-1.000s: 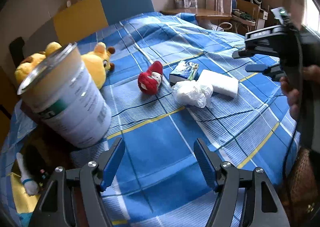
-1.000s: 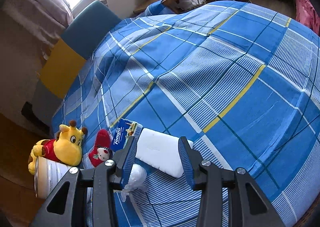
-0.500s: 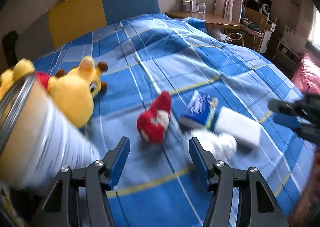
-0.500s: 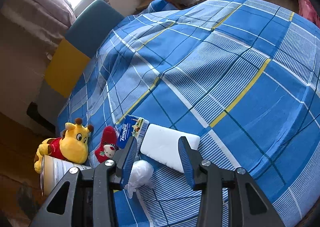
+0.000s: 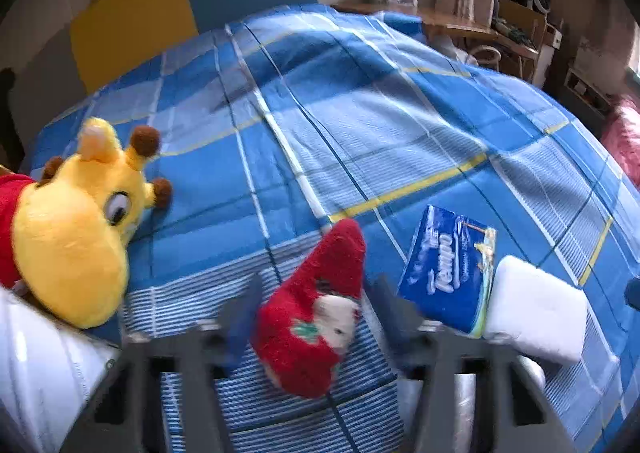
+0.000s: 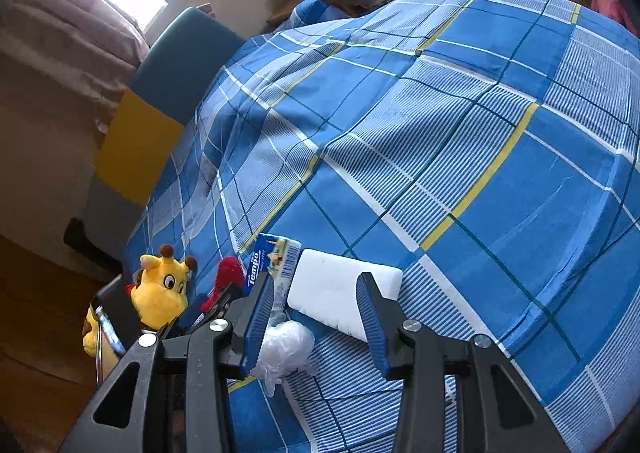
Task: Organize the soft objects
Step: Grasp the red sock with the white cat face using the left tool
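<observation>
Soft objects all lie loose on the bed [image 5: 360,101], so sorting has barely begun: the left hand-held gripper [image 5: 310,317] is closing around the red sock [image 5: 316,317], while the right hand-held gripper [image 6: 316,327] hovers unclenched, sponge [image 6: 340,293] at its twelve o'clock.

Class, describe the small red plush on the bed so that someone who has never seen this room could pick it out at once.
Start at the blue plaid bedspread and go to the row of things near its edge. Between the yellow giraffe plush and the blue tissue pack lies the red plush, between the closing fingers of the left tool. It alone is fuzzy red with a small white face.
</observation>
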The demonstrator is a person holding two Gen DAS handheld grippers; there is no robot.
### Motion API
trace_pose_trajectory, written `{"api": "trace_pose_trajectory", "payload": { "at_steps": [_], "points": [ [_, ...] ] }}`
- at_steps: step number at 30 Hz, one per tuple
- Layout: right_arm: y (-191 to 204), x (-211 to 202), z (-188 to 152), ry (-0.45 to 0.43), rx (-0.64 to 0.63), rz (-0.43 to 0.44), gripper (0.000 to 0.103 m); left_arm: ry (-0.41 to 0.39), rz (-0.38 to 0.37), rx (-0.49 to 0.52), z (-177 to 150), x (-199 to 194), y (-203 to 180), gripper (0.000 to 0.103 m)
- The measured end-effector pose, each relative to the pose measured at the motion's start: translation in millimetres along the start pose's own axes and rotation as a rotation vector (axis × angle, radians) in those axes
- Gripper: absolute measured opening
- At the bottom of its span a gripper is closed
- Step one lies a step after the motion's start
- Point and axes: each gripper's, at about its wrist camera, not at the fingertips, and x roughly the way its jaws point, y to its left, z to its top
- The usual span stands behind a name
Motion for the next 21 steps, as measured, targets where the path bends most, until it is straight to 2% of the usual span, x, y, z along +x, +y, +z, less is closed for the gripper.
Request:
{"api": "trace_pose_trajectory", "payload": {
  "at_steps": [1, 2, 5, 11, 18, 21],
  "points": [
    [1, 0, 0, -0.001, -0.005, 0.000, 0.043, -0.019, 0.025, 0.016, -1, -3, -1, 0.021],
    [1, 0, 0, -0.002, -0.007, 0.002, 0.043, -0.032, 0.002, 0.015, -3, -7, 0, 0.011],
    [1, 0, -1, -0.008, -0.014, 0.000, 0.043, -0.054, -0.021, 0.019, -11, -22, 0, 0.010],
    [-1, 0, 0, -0.012, -0.012, -0.012, 0.043, -0.048, -0.073, -0.025, -48, -61, 2, 0.010],
    [-1, 4, 0, 0.004, -0.025, -0.026, 0.043, -0.034, -0.119, -0.041, -111, -115, -6, 0.010],
    [3, 10, -3, 0.035, -0.048, 0.005, 0.043, -0.032, -0.117, -0.039, -141, -136, -9, 0.010]
  ]
}}
